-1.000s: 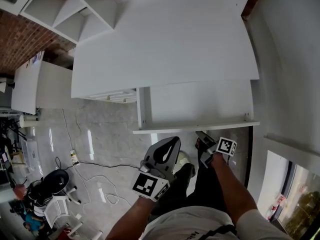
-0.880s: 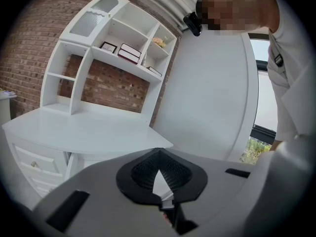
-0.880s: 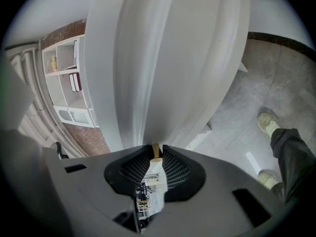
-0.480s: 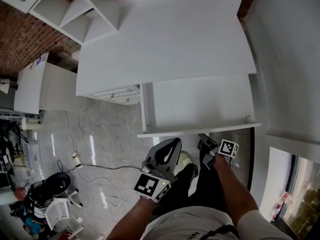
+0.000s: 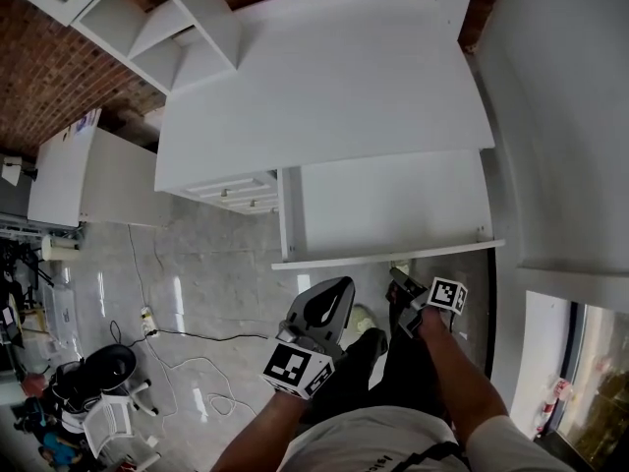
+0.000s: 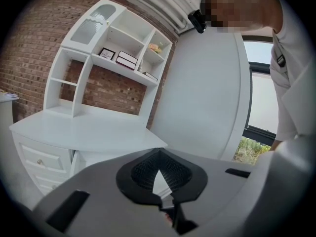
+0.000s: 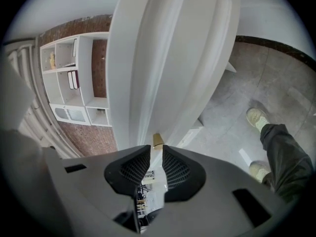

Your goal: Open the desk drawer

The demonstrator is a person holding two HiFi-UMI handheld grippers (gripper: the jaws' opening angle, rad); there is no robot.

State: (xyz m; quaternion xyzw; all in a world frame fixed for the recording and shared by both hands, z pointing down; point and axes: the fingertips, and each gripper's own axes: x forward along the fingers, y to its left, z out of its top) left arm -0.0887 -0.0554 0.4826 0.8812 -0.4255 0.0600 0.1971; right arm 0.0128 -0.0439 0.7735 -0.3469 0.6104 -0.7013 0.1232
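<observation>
The white desk (image 5: 324, 96) has its wide drawer (image 5: 393, 205) pulled out toward me, its bare inside showing. My right gripper (image 5: 398, 281) is at the drawer front (image 5: 393, 258). In the right gripper view the jaw tips (image 7: 156, 149) pinch a small brass knob (image 7: 157, 140) on the white front panel (image 7: 168, 58). My left gripper (image 5: 339, 283) hangs beside it, below the drawer front and apart from it. Its jaw tips (image 6: 158, 154) meet with nothing between them, and the desk top (image 6: 84, 132) lies beyond them.
A white hutch with shelves (image 5: 147, 28) stands at the back left of the desk. Small side drawers (image 5: 236, 187) sit left of the open one. A white wall (image 5: 560, 116) runs along the right. Cables (image 5: 197, 342) and a chair (image 5: 98, 372) are on the grey floor.
The drawer front has come a little farther out from under the desk, with the right gripper on its knob. The left gripper has drawn back alongside it.
</observation>
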